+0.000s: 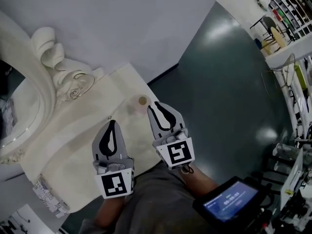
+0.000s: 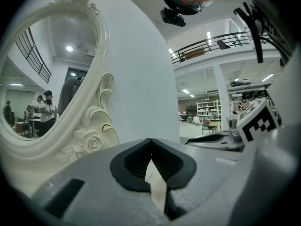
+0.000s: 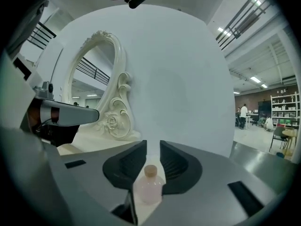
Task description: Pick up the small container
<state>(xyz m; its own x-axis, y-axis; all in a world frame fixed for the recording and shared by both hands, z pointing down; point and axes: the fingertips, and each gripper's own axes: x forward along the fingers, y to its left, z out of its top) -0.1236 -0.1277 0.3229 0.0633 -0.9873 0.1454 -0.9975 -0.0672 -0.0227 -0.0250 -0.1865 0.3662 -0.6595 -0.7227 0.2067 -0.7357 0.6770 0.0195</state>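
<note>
One cream counter point(image 1: 73, 160) is seen below, with an ornate mirror point(image 1: 22, 106) standing at its left and both hand-held grippers held over its near part. The left hand-held gripper point(image 1: 113, 123) is kept further back and to the left. In its own view its jaws are pressed together at the tips, with nothing between them. The right hand-held gripper point(image 1: 156, 106) is held further forward. In its own view its jaws are parted by only a narrow slot, and nothing is gripped.

The small container point(image 3: 149, 187), a pale pink bottle with a cork-coloured cap, stands upright on the counter, its long axis vertical. It is seen through that slot, centred on the right hand-held gripper's line. In the head view the small container point(image 1: 141, 102) lies just beyond the right tips, apart from them and near the counter's far edge. The right hand is judged much the nearer. The slot looks narrower than the bottle's body, so a wider opening is probably needed before a straight advance.
</note>
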